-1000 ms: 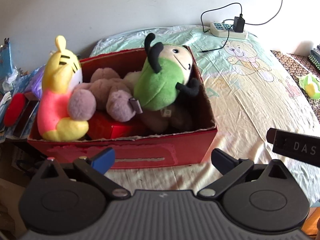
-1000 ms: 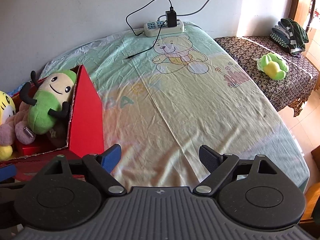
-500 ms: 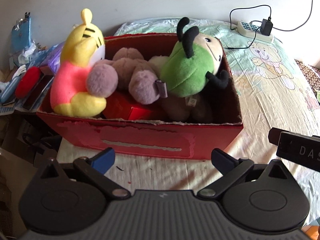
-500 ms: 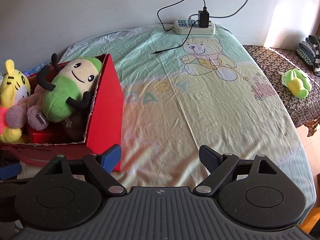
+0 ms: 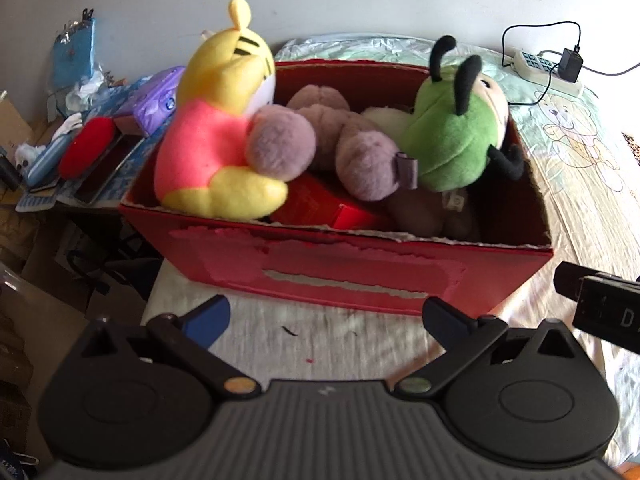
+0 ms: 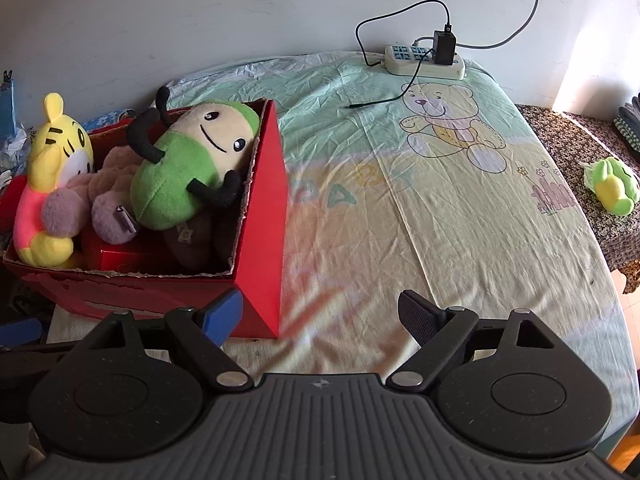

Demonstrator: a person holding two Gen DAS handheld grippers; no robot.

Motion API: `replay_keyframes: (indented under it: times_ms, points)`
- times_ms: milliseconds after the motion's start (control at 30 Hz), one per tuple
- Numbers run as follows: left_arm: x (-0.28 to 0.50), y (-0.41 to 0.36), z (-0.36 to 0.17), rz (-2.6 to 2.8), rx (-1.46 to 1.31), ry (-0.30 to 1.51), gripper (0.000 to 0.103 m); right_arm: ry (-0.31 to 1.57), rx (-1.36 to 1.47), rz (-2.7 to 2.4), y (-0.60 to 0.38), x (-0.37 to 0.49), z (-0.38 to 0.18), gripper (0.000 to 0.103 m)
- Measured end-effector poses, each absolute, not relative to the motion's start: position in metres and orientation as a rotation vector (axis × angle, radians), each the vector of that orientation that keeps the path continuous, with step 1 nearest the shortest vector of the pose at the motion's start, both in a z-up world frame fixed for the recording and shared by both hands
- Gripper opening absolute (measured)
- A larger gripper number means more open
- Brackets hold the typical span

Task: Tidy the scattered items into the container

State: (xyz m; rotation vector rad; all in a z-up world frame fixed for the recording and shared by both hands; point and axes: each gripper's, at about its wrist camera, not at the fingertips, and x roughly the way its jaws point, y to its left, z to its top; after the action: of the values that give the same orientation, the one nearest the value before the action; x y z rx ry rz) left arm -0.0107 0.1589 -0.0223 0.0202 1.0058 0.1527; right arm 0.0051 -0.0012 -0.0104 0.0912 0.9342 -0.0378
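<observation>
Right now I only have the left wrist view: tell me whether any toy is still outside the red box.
Observer: One small green and yellow plush lies on the dark patterned cloth off the bed's right side.
Operator: Report the right gripper.
Observer: The right gripper is open and empty, above the bedsheet beside the red box.
Operator: Check the sheet.
Observer: No toys lie on its open stretch.

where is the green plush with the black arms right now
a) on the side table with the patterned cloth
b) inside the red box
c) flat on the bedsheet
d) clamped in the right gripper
b: the green plush lies in the red box, leaning against its right wall.
</observation>
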Motion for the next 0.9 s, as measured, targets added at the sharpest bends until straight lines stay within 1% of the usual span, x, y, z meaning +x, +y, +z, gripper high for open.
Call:
replay_keyframes:
  times_ms: [900]
  points:
    - [-0.016,0.225,-0.023,0.171,0.024,1.017,0.102,0.969,0.062,-0.016,0.076,-0.001,-0.018,0.087]
